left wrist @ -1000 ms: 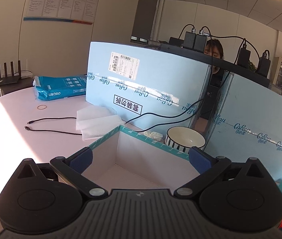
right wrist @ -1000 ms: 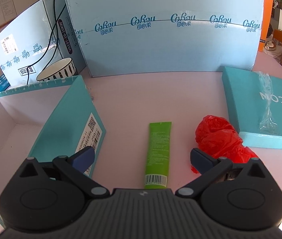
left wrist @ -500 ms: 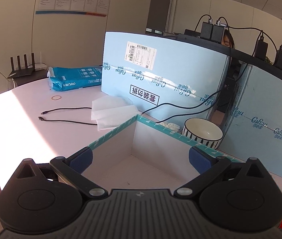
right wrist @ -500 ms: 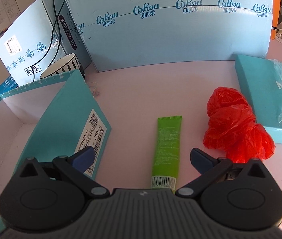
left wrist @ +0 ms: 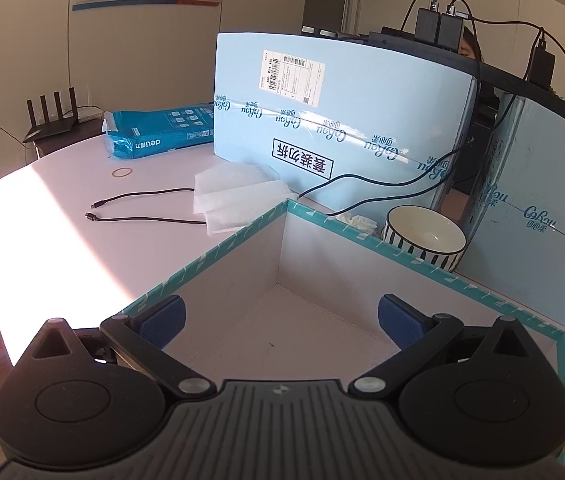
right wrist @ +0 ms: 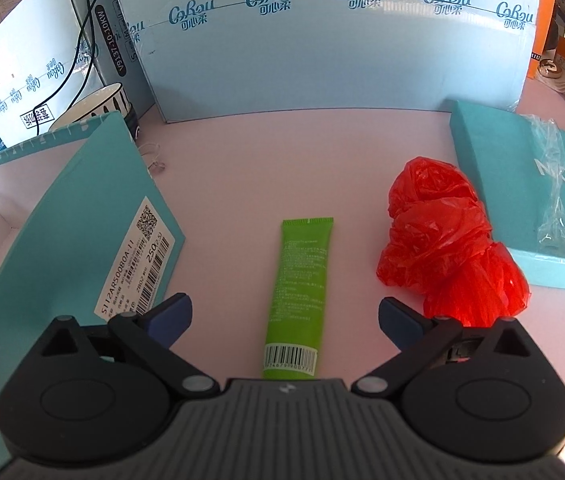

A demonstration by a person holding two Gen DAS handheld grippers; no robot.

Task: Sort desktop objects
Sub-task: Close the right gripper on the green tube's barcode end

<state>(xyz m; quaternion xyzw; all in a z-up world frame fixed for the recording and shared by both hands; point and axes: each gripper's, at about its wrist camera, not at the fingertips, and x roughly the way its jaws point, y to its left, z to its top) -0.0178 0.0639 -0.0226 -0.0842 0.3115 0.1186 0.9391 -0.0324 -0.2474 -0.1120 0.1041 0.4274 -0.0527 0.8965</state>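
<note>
While both tools stand wide with nothing in them, the stock reads as follows. Green tube (right wrist: 297,291): flat on the table (right wrist: 242,168), lengthwise between the spread fingers of the right gripper (right wrist: 284,320), barcoded end nearest. Likely light, soft-walled and smooth; best pinched across its mid-body, where it looks fullest. Red plastic bag (right wrist: 442,240): crumpled just right of the tube, apart from it, near the teal lid (right wrist: 502,168); probably weightless, slippery and compressible. Open teal box (left wrist: 362,280): left of the tube, interior bare where seen, left gripper (left wrist: 280,322) poised over it.
</note>
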